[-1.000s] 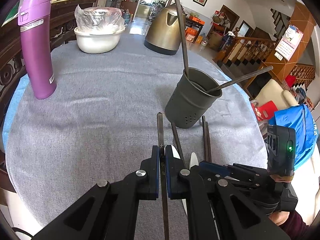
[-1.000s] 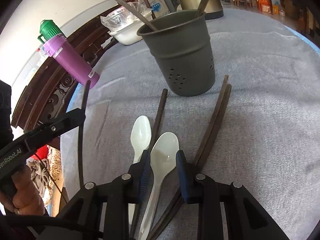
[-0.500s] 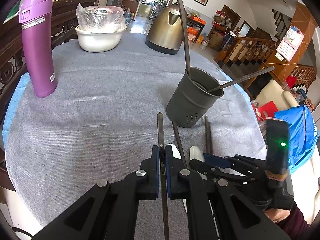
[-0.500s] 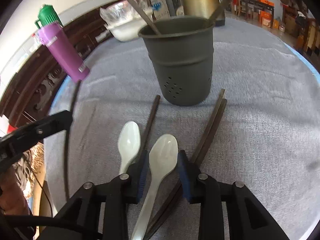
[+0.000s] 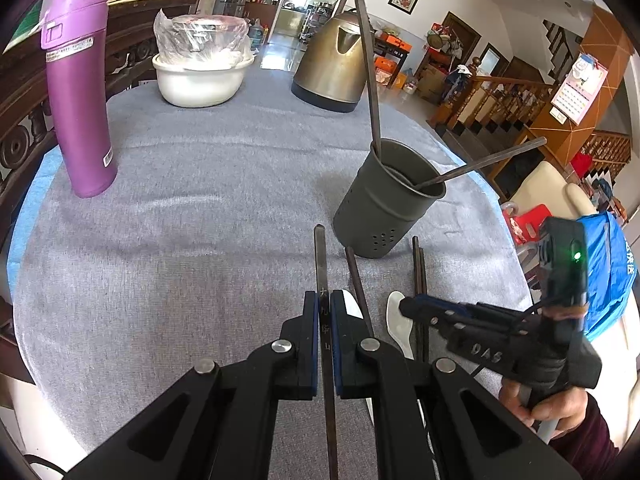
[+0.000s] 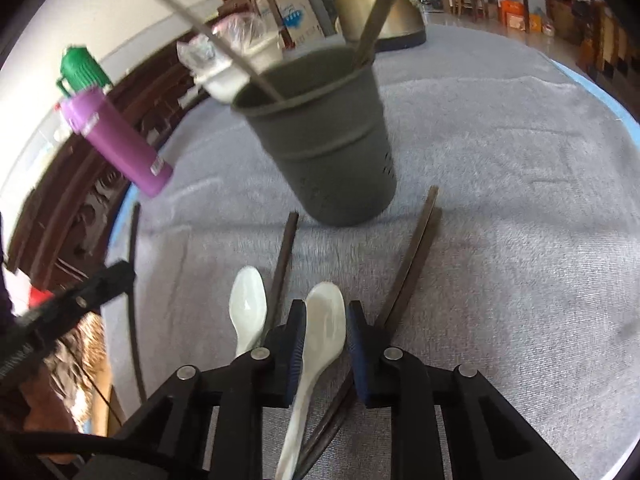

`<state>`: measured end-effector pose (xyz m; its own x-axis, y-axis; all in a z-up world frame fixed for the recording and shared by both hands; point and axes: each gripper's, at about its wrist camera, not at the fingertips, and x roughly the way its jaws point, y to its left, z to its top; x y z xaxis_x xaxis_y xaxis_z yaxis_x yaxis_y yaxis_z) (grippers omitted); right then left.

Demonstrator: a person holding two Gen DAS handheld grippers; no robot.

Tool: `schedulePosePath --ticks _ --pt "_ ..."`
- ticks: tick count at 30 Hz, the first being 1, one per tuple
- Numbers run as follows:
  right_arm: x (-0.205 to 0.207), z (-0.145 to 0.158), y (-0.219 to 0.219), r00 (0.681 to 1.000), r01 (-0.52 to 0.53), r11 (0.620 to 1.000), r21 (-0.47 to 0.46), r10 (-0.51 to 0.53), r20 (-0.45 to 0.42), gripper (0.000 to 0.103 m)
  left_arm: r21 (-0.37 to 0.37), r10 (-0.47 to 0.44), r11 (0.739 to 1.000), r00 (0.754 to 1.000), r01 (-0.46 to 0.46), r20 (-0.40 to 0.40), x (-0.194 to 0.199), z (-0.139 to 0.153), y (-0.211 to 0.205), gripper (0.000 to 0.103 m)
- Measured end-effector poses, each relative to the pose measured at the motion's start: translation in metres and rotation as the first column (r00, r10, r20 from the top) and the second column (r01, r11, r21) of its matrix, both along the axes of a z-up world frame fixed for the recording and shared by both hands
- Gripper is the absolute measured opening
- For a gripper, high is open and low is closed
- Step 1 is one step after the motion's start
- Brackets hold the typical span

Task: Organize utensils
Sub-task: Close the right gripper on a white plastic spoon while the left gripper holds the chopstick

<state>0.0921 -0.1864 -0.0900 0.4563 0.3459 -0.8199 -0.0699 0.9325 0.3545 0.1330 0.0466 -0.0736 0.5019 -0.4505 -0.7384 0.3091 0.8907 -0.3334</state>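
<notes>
The left gripper (image 5: pixel 325 336) clamps a dark chopstick (image 5: pixel 322 276); the right gripper's (image 6: pixel 324 338) fingers are closing around a white spoon (image 6: pixel 325 320) on the counter (image 6: pixel 500 240). The smooth spoon may slip sideways before reaching the grey holder (image 6: pixel 324 148).

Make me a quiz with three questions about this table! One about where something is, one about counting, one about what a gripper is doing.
1. Where is the purple bottle?
A. left side of the table
B. inside the holder
C. on the floor

2. How many chopsticks stick out of the holder?
A. none
B. two
C. five

3. What is between the right gripper's fingers?
A. a chopstick
B. nothing
C. a white spoon

Answers:
1 A: in the left view it stands upright on the grey cloth, far left.
2 B: two dark sticks lean out of its rim.
3 C: the spoon's bowl sits between the closing blue pads, while the left gripper is the one clamping a chopstick.
</notes>
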Motion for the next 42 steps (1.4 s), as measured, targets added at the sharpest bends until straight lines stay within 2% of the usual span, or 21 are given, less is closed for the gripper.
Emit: schedulePosePath --ticks 6,11,13,16,21,27,30,32,34,37,40,41,42 --pt "0.007 -0.001 -0.009 0.998 0.020 0.999 0.026 -0.018 -0.061 0.025 -0.001 0.001 1.000 1.000 -0.001 0.009 0.001 0.003 0.000 0.006" --pt "0.014 -0.002 0.008 0.996 -0.024 0.999 -0.022 0.022 -0.089 0.025 -0.001 -0.003 1.000 1.000 0.003 0.006 -0.002 0.003 -0.001 0.006" --pt "0.016 -0.004 0.013 0.995 -0.025 0.997 -0.068 0.018 -0.099 0.025 -0.004 -0.001 1.000 1.000 0.001 0.009 -0.002 0.004 0.000 0.006" --pt "0.018 -0.007 0.015 0.992 -0.031 0.997 -0.076 0.021 -0.121 0.025 -0.009 0.005 1.000 1.000 -0.005 0.010 -0.001 0.004 0.003 0.006" --pt "0.019 -0.008 0.023 0.992 -0.043 0.992 -0.121 0.028 -0.122 0.027 -0.020 -0.020 1.000 0.999 0.019 -0.030 0.006 -0.005 0.004 0.006" --pt "0.018 -0.009 0.045 0.994 -0.081 0.970 -0.231 0.062 -0.086 0.027 0.009 -0.044 0.999 0.994 0.045 -0.095 0.016 -0.018 -0.003 0.006" --pt "0.017 -0.010 0.047 0.995 -0.083 0.964 -0.254 0.067 -0.069 0.026 0.032 -0.078 0.996 0.990 0.082 -0.113 0.021 -0.021 -0.012 0.008" --pt "0.016 -0.010 0.045 0.996 -0.083 0.963 -0.255 0.070 -0.061 0.025 0.057 -0.109 0.991 0.984 0.118 -0.140 0.025 -0.025 -0.019 0.015" --pt "0.016 -0.010 0.042 0.996 -0.077 0.964 -0.255 0.066 -0.053 0.017 0.084 -0.120 0.987 0.979 0.136 -0.166 0.029 -0.031 -0.025 0.023" --pt "0.016 -0.010 0.035 0.997 -0.063 0.972 -0.226 0.054 -0.047 0.013 0.136 -0.110 0.981 0.971 0.140 -0.211 0.036 -0.043 -0.032 0.023" --pt "0.015 -0.011 0.025 0.999 -0.039 0.985 -0.169 0.032 -0.043 0.009 0.152 -0.105 0.978 0.966 0.144 -0.237 0.042 -0.054 -0.035 0.021" --pt "0.014 -0.011 0.022 0.999 -0.032 0.989 -0.148 0.027 -0.039 0.009 0.153 -0.099 0.978 0.964 0.140 -0.248 0.045 -0.058 -0.034 0.018" --pt "0.014 -0.010 0.019 0.999 -0.026 0.993 -0.119 0.022 -0.034 0.009 0.157 -0.091 0.979 0.967 0.130 -0.237 0.046 -0.060 -0.033 0.008"
